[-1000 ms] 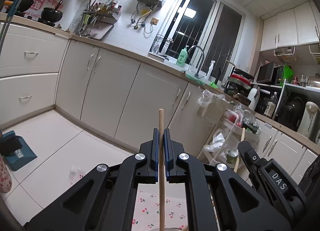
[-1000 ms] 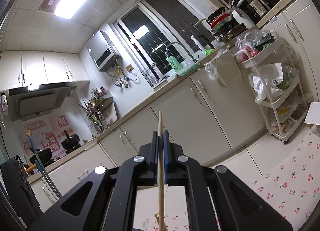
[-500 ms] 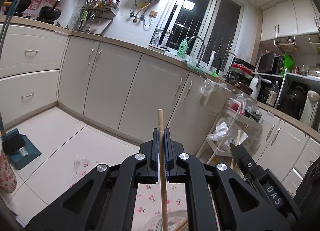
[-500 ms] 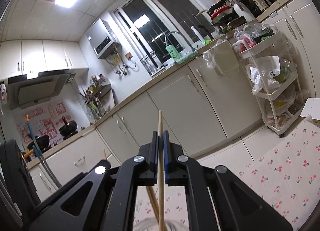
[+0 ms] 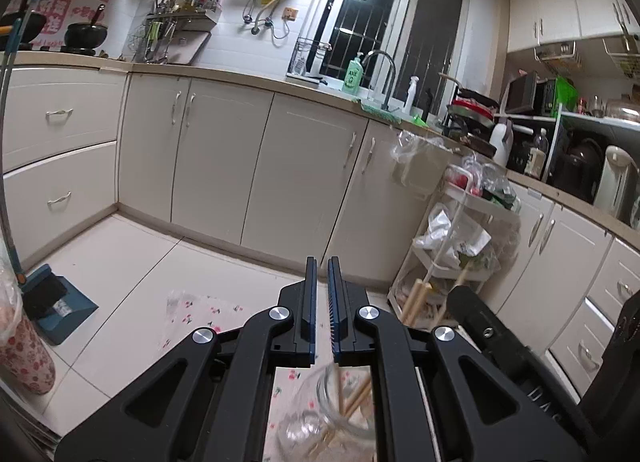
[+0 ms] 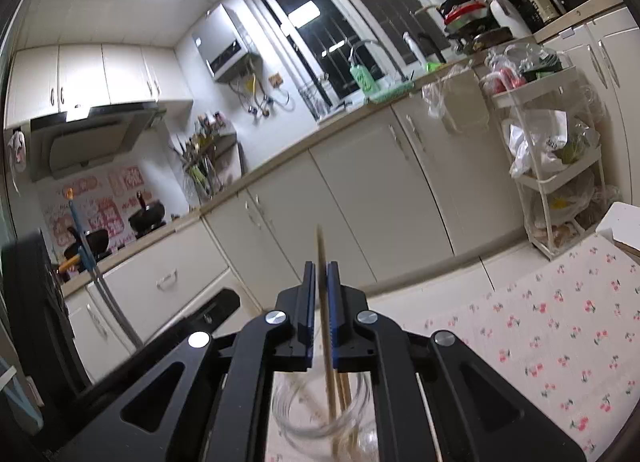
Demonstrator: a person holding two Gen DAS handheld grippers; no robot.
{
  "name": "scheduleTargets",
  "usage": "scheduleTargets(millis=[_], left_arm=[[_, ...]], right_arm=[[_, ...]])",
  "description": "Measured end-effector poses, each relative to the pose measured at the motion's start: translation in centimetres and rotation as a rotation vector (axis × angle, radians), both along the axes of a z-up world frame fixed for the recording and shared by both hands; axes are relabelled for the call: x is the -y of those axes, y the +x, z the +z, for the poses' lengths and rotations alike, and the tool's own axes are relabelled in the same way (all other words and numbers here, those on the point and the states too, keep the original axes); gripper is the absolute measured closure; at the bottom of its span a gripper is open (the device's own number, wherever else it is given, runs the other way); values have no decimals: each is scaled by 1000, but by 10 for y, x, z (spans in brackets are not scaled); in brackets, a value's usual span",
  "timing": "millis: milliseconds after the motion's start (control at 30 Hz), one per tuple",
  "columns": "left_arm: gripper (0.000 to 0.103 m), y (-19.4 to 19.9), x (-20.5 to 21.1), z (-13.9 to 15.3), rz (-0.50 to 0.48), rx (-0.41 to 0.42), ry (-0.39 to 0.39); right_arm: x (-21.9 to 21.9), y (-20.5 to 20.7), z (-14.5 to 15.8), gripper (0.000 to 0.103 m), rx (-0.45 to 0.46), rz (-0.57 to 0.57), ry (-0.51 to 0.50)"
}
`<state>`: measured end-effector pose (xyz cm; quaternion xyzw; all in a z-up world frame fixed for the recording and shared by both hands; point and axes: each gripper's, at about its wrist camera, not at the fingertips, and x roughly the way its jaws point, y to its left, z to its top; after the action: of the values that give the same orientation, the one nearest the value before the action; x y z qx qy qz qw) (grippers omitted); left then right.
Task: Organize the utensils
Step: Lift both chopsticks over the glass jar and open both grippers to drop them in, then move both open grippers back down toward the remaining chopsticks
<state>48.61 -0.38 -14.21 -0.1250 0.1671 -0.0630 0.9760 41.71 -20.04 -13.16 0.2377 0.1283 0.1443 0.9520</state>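
Between the right gripper's (image 6: 321,264) fingers: one wooden chopstick (image 6: 319,240), tilted and blurred, with its top above the fingertips and its lower end down inside the glass jar (image 6: 288,422) directly beneath them. Leans toward the right-hand pad, with a sliver of daylight on the other side. Jaws just starting to open, so no longer truly pinched, only loosely guided.

Between the left gripper's (image 5: 323,262) fingers: nothing. Closed down to a thin slit and empty, where half a second ago a chopstick stood upright in the same slit. Looks to have dropped into the jar (image 5: 304,422) below and just behind the fingertips, joining the other chopsticks (image 5: 358,398) leaning against the glass there.

Both pairs of fingers are also lower and closer over the jar than a second ago, when only the cherry-print cloth (image 6: 560,322) showed beneath them and the jar was barely in sight.

For the task, probably the drop-off step: one stick delivered, the second on its way out. Still needs the right fingers to part a little more so the stick slides free rather than dragging on the pad, then a straight lift clear of the rim.

Beyond the fingertips: pale floor tiles and kitchen cabinets, well apart from the work
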Motion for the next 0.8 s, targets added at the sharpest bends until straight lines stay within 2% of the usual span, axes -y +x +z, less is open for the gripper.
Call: scheduleTargets(millis=[33,67,100,200,267,333,467,633,733,800], left_arm=[[98,-4,-1,0,-4,-9,5],[97,-8,-1,-1,-5,-20,11],[96,-11,-2,-2,-6,-29,13],[85,-24,-6,-4,-13,-59,17],[69,-41,-9,-6,-13,-79,28],[62,-53,-12,-9,-23,-99,31],[56,-79,-11,-25,-70,-196,54],[56,-95,4,-56,-135,-335,96],[56,-92,23,-77,-166,-434,165],[56,-88,36,-88,-189,-480,193]], right_arm=[[1,-2,-2,89,-16,6,-3],[1,-5,-3,79,-27,6,-3],[3,-8,-4,77,-36,6,-4],[13,-24,-3,77,-57,5,-19],[22,-38,-3,75,-76,0,-34],[34,-55,-6,72,-116,-22,-73],[56,-79,-23,68,-235,-48,-161],[71,-95,-62,68,-427,-30,-254],[68,-97,-79,68,-494,-5,-301],[66,-99,-84,68,-508,-1,-314]])
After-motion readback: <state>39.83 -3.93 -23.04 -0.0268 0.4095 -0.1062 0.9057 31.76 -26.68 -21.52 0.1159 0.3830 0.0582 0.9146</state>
